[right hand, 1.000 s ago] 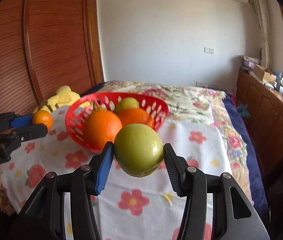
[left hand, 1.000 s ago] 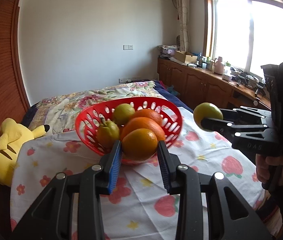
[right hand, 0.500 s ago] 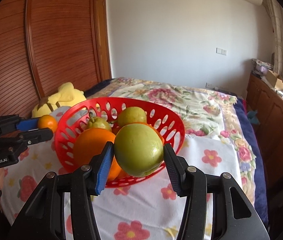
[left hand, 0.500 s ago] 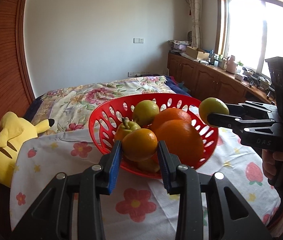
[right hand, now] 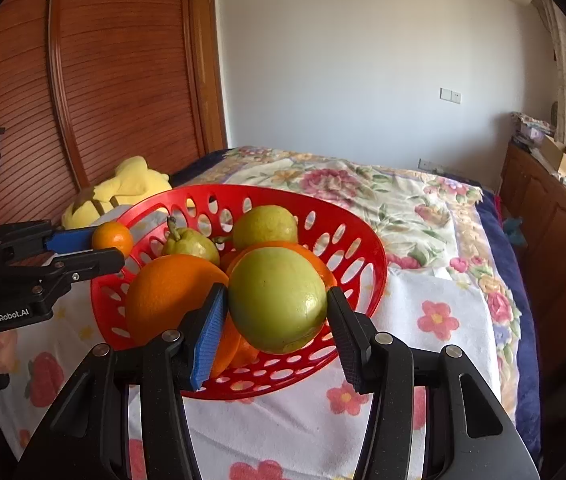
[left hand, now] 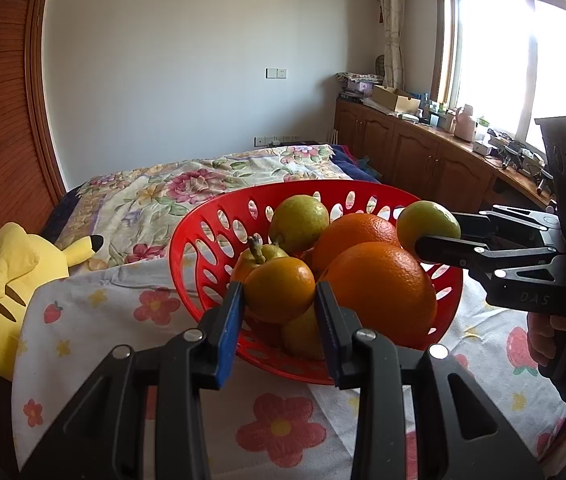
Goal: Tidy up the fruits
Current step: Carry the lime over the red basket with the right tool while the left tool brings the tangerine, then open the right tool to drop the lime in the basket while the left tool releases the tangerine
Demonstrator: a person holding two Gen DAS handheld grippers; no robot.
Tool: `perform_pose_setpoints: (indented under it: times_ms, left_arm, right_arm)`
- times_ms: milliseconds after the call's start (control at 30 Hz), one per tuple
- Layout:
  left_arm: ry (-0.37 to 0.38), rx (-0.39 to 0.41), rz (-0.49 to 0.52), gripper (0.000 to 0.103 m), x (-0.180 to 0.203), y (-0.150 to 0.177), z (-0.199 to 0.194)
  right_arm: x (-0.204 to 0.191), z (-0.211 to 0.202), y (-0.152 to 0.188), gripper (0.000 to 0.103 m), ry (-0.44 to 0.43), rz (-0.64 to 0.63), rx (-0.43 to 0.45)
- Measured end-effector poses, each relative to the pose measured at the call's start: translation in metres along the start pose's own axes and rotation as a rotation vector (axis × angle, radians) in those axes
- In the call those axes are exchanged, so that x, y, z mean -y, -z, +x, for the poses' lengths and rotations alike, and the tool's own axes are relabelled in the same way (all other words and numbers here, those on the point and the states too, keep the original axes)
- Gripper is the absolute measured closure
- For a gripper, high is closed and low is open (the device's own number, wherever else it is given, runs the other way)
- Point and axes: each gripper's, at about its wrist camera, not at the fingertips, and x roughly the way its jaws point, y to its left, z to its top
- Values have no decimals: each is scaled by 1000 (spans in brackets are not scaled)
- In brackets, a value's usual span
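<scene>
Green fruit (right hand: 277,299) upright in right tool (right hand: 277,322).

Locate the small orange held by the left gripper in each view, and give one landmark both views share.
Left wrist: small orange at centre, clamped between the left gripper's own pads.
Right wrist: small orange at left, outside the rim.
Shared landmark: red basket.
</scene>
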Motion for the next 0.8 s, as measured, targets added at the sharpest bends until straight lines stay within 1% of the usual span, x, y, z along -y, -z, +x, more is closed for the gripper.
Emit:
perform_pose_setpoints:
  times_ms: [167,267,367,467,600,800]
  left_arm:
    - [1,-9,-4,69,-1,0,5]
    - [1,-6,1,69,0,-4,6]
    - [4,8,10,69,0,-13,5]
    - [15,12,23,69,0,-30,10]
    - [30,-14,42,69,1,-48,26]
    - [34,-62,73,69,11,-57,48]
  right_arm:
    - [1,5,2,51,-4,11,-13]
    - [1,1,3,51,-4,14,2]
    - [2,-2,0,51,-12,22,15]
    - [4,-5,-1,51,-10,23,23]
    - [9,-8,0,51,-13,42,34]
    - [17,-8,5,50,-13,50,30]
